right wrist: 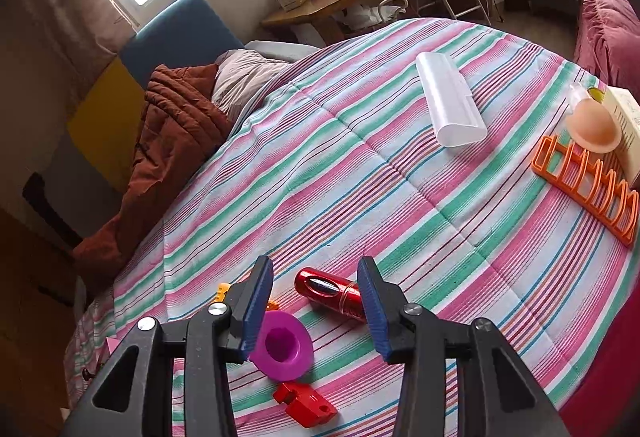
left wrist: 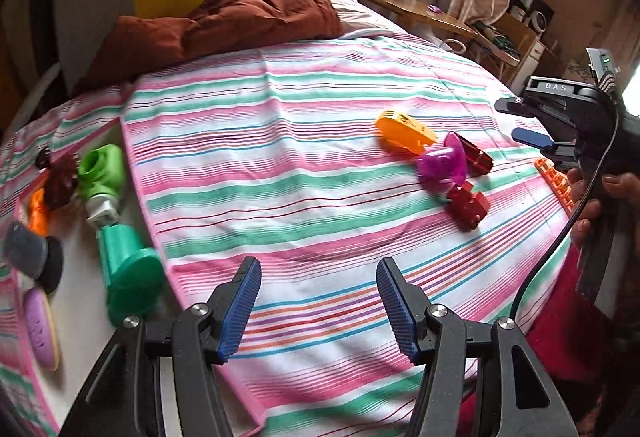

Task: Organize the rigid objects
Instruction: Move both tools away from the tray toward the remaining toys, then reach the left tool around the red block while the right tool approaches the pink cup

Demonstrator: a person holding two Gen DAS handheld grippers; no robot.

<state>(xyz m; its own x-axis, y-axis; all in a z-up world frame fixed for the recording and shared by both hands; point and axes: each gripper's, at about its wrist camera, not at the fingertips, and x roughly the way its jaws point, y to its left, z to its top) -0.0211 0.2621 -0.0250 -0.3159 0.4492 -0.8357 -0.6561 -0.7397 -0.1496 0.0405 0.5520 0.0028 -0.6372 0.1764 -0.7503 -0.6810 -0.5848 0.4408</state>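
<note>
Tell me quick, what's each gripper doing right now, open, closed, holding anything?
Left gripper: open, nothing between its fingers, just striped bedspread below.
Right gripper: open, holding nothing, above the red tube and purple funnel.

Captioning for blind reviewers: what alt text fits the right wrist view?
Right gripper open above a red cylinder, purple funnel-shaped piece and red block on a striped bedspread. Farther right lie a white case and orange rack.

On the bed lie 2 red pieces [right wrist: 306,403] [right wrist: 332,295], 1 purple funnel [right wrist: 282,347], 1 orange rack [right wrist: 588,183], 1 white case [right wrist: 450,103].
</note>
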